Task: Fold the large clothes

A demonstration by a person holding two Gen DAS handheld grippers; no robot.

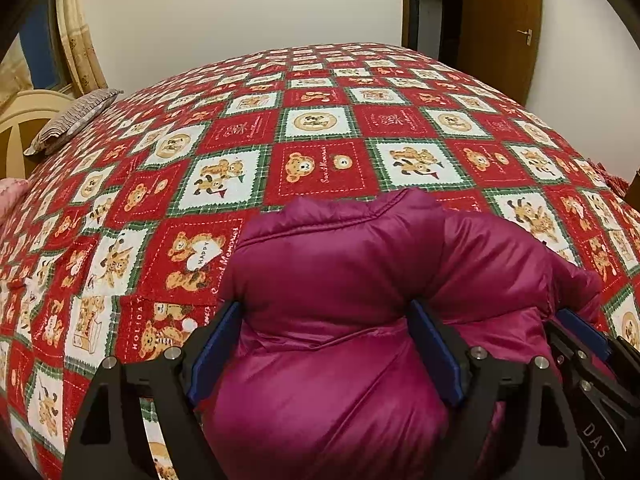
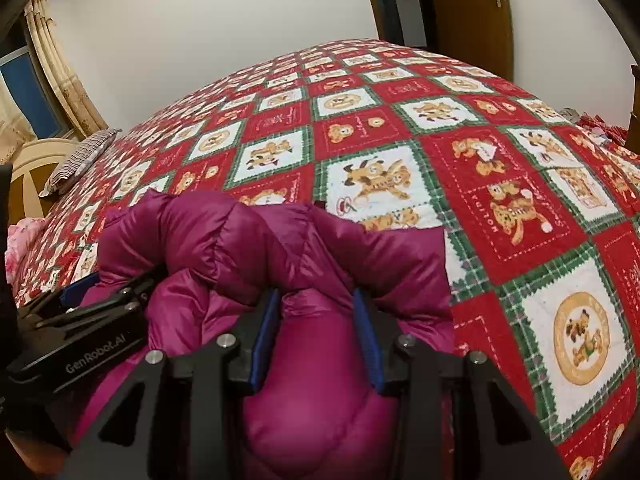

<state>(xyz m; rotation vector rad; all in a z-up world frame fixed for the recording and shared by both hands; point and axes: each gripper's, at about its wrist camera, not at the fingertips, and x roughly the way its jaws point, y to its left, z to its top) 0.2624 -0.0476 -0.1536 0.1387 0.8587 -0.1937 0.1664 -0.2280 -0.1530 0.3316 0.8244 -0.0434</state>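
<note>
Nearest to us, our left gripper has its blue-padded fingers spread wide around a thick bulge of the puffy magenta quilted down jacket; the padding fills the gap, but we cannot tell whether the pads truly press on it. Our right gripper, just beside it at 3 o'clock in the left wrist view, has its fingers drawn closer and clamped on a narrower roll of the same jacket, the fabric pinched between the pads. The jacket lies bunched on the near edge of the bed, at 6 o'clock in both views, its far border doubled over into a rounded ridge at about 12 o'clock from the grippers. We judge that a fold is in hand: the near part is gathered and lowered onto the rest, and the left hold looks about to be given up. Next we should let go cleanly, draw both grippers back without dragging the slippery shell, then press the trapped air out so the fold does not spring open. Beyond the jacket spreads the red, white and green teddy-bear patterned bedspread; farther, at 10 o'clock, a striped grey pillow, and at 1 o'clock a brown wooden door.
</note>
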